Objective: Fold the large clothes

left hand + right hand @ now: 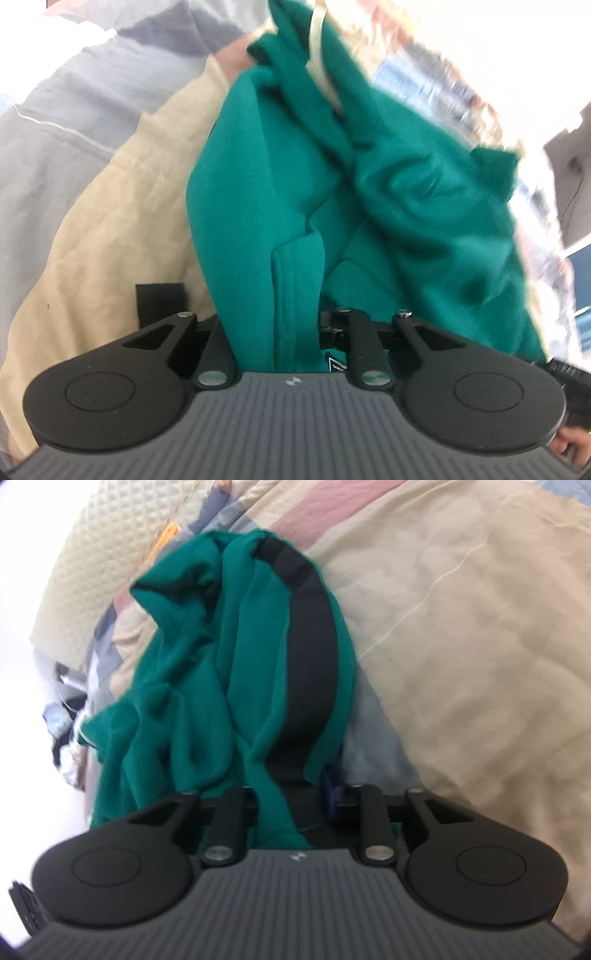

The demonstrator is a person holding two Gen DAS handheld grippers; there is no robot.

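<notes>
The ribbed grey body of the left tool sits closest, its black linkage arms clamped on a stitched hem of the green garment, a soft, fleecy knit bunched in deep rumpled folds above the bed. The right tool is likewise closed on the garment, where a broad black stripe curves along the cloth. Beneath the garment lies wrinkled beige bedding with thin white piping.
</notes>
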